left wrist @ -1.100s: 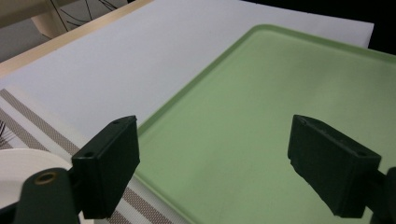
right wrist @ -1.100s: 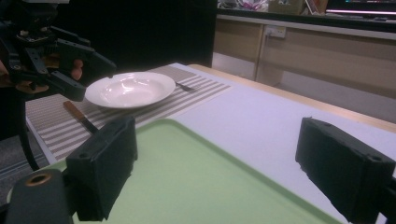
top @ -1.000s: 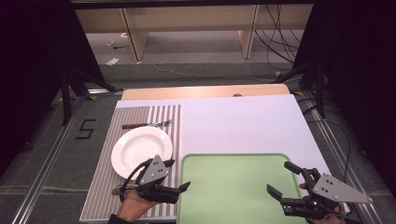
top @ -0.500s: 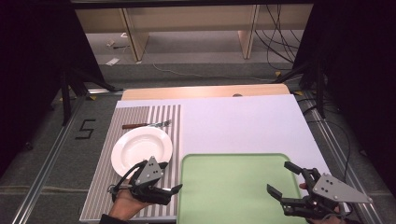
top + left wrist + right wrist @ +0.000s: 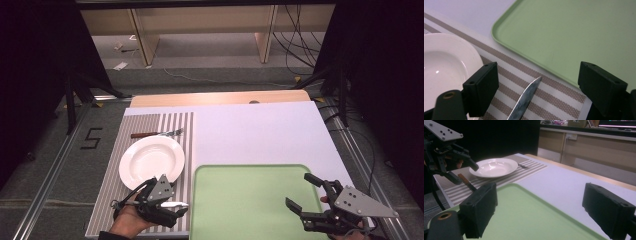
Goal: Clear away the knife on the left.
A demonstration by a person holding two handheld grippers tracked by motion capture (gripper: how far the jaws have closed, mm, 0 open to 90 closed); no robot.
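Striped placemat (image 5: 107, 200) on the counter: left gripper (image 5: 536, 82), fingers spread wide and empty, straddles a knife (image 5: 525, 98); closing squarely across the blade should secure it.

Between the left gripper's (image 5: 537, 87) matt black plastic fingers (image 5: 482, 85) lies the knife (image 5: 525, 98), its metal blade dull and smeared, with a brown handle that looks like wood. It rests on a woven cloth-like mat (image 5: 549, 100), coarse and striped. Left of the fingers the plate (image 5: 441, 67) is glossy white, like glazed ceramic. Ahead of them the green tray (image 5: 574, 37) looks like smooth matt plastic. The table (image 5: 260, 130) top is a plain matt white.
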